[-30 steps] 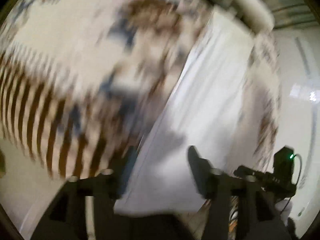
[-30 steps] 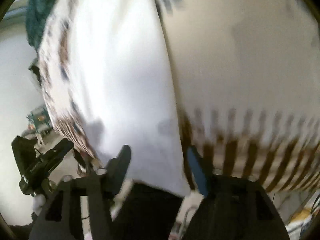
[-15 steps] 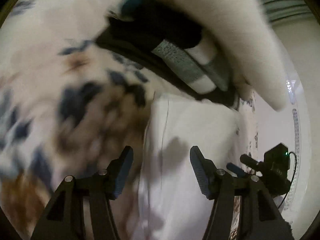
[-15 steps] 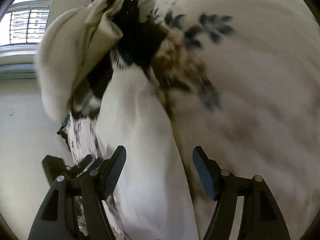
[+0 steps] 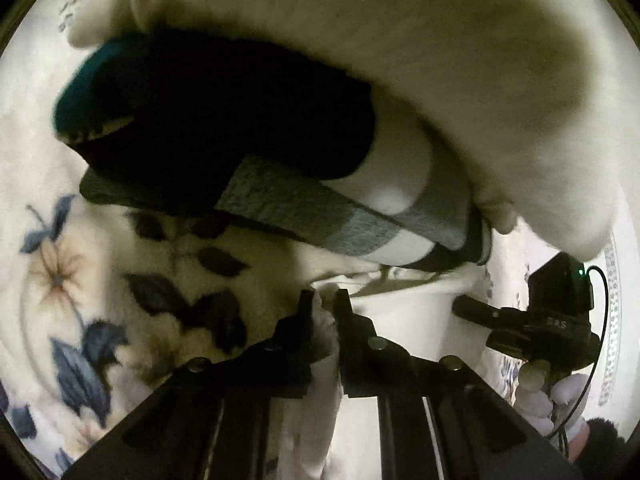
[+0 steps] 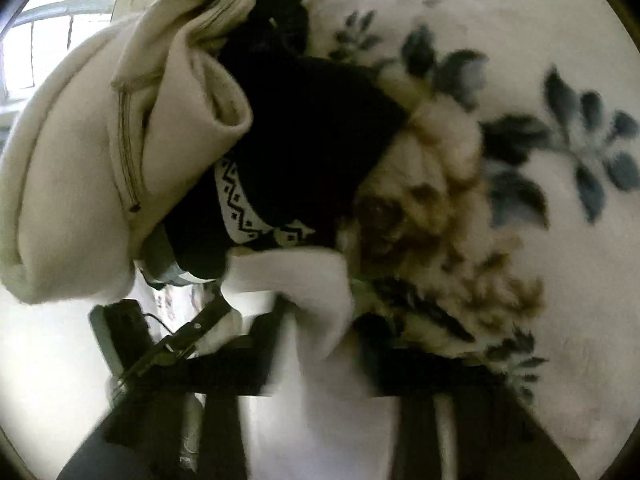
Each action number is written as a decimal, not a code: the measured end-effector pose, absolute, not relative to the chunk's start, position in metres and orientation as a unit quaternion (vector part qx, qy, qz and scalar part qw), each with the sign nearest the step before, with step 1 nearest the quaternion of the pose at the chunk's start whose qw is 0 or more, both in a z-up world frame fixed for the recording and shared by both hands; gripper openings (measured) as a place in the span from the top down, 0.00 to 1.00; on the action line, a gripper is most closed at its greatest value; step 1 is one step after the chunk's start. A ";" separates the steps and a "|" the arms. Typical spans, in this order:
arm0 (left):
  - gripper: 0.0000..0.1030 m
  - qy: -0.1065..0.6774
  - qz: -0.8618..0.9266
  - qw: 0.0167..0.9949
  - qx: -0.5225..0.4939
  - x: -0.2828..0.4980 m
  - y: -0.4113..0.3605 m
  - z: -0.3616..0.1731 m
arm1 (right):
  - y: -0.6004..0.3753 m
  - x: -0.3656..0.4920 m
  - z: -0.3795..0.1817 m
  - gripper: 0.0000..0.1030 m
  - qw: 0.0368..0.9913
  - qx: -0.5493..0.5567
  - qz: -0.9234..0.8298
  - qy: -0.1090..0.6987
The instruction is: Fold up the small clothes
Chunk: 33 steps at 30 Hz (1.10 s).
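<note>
Pinched at its top edge by both near-closed grippers, left gripper [image 5: 323, 300] and right gripper [image 6: 316, 312], the white garment [image 5: 404, 312] is judged light, limp and best held by its corners.

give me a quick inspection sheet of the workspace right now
surface: floral fleece blanket, blue and brown flowers, covers all the surface in view.
job's things: white garment lying on the blanket, held at two points.
clutter: cream fleece garment, black knit with white zigzag band and grey-and-white checked cloth piled at the far edge of the white garment.
grippers: left gripper jaws shut on a bunched edge of the white garment; right gripper blurred, white cloth runs between its jaws, grip unclear.
cables: thin black cable looping off the right gripper's body.
surroundings: window and pale wall behind the pile.
</note>
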<state>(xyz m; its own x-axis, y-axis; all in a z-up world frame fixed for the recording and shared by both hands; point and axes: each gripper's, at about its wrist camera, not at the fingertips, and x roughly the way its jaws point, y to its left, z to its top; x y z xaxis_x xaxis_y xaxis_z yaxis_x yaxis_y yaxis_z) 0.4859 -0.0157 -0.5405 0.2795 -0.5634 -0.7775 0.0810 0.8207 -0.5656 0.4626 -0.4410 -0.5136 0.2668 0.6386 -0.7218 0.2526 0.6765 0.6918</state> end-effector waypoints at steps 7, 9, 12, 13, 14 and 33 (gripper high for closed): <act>0.94 0.528 -0.221 0.787 -0.231 0.449 0.001 -0.499 | -0.436 0.429 -0.470 0.95 0.718 0.369 0.167 0.566; 0.94 0.519 -0.228 0.793 -0.223 0.431 0.005 -0.481 | -0.421 0.421 -0.460 0.95 0.722 0.364 0.177 0.561; 0.94 0.511 -0.235 0.796 -0.224 0.409 0.015 -0.463 | -0.412 0.395 -0.438 0.95 0.726 0.361 0.195 0.552; 0.94 0.509 -0.239 0.796 -0.224 0.395 0.020 -0.455 | -0.409 0.384 -0.430 0.95 0.728 0.356 0.202 0.551; 0.94 0.508 -0.239 0.797 -0.223 0.383 0.022 -0.450 | -0.407 0.373 -0.423 0.95 0.729 0.351 0.208 0.550; 0.66 0.610 -0.180 0.738 -0.225 0.257 0.045 -0.465 | -0.419 0.168 -0.433 0.46 0.666 0.334 0.165 0.646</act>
<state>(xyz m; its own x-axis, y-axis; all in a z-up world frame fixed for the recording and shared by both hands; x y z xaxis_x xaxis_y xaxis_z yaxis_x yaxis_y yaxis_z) 0.2569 0.0455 -0.4654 0.1909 -0.5412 -0.8189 -0.0084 0.8333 -0.5527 0.1680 -0.4192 -0.4335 0.1097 0.6514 -0.7508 0.2117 0.7227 0.6579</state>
